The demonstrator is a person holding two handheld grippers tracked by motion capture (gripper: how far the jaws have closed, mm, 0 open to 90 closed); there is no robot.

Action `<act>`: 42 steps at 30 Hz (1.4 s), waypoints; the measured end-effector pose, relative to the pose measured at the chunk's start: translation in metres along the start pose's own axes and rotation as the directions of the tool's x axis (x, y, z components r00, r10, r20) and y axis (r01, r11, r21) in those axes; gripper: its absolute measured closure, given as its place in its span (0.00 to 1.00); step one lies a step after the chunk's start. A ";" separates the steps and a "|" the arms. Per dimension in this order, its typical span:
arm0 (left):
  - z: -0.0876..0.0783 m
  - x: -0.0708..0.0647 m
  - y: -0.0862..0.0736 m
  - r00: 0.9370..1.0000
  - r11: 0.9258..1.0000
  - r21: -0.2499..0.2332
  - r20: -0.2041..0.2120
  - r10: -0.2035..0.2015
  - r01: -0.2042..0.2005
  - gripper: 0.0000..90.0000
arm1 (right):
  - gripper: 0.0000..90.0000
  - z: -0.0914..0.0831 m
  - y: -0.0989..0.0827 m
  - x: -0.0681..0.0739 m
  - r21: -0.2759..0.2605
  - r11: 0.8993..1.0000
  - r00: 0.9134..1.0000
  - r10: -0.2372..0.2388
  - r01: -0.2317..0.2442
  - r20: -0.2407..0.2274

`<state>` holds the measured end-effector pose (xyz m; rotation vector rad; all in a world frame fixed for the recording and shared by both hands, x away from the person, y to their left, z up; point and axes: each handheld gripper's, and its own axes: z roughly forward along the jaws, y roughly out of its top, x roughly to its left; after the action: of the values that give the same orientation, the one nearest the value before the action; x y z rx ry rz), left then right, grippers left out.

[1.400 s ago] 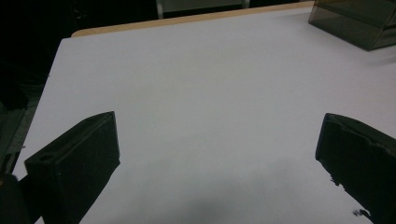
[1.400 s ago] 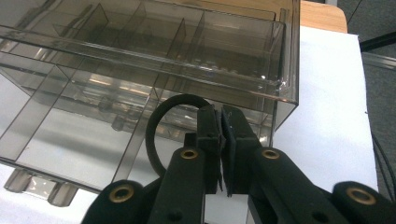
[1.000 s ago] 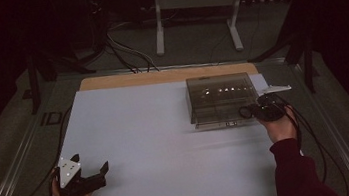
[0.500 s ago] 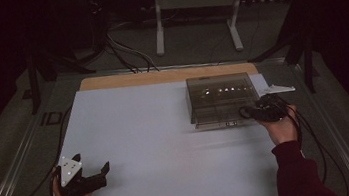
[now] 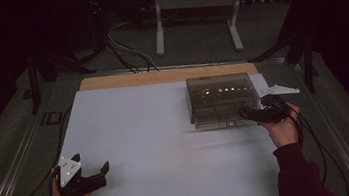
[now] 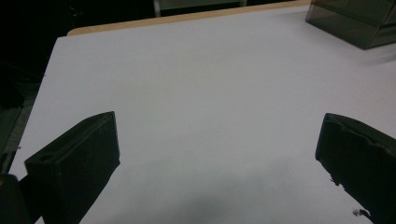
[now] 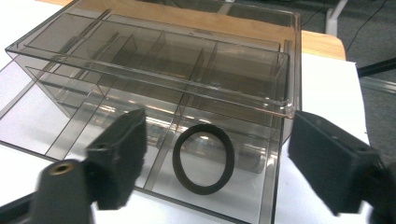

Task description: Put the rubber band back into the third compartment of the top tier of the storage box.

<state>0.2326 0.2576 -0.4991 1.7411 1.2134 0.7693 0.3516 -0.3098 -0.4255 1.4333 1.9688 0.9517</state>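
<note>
A smoky clear plastic box [image 5: 220,100] with divided compartments and a lid stands at the right of the white table top [image 5: 156,130]. In the right gripper view a black ring [image 7: 203,158] lies in one of the front compartments of the box [image 7: 154,70]. My right gripper [image 5: 246,115] is at the box's near right corner. Its jaws are open on either side of the ring's compartment [image 7: 217,140], with nothing between them. My left gripper [image 5: 102,175] rests near the front left of the table. It is open [image 6: 217,130] over bare white surface, with the box corner [image 6: 359,21] far off.
A wooden strip [image 5: 160,76] edges the table's far side. Behind it stand a metal frame's legs [image 5: 193,20] and cables on the floor [image 5: 126,48]. Metal rails run along both sides of the table.
My right gripper has drifted slightly toward the person along the box's front right corner. The left gripper has stayed put.
</note>
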 end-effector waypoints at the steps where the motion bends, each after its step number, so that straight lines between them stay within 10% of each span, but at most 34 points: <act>1: 0.000 0.000 0.000 1.000 1.000 -0.001 -0.001 -0.001 0.001 0.01 | 0.17 -0.001 0.000 0.001 -0.002 1.000 1.000 -0.002 0.002 0.001; 13: 0.000 0.001 -0.001 1.000 1.000 -0.005 -0.003 -0.008 0.008 0.01 | 0.01 -0.010 -0.001 0.010 -0.036 0.998 0.999 -0.045 0.045 0.001; 42: -0.001 0.001 -0.001 1.000 1.000 -0.013 -0.002 -0.016 0.016 0.01 | 0.00 -0.027 -0.052 0.045 -0.175 0.978 0.990 -0.126 0.112 -0.066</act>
<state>0.2316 0.2590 -0.4990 1.7190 1.2201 0.7684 0.2870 -0.2831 -0.4499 1.1868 1.9511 1.1073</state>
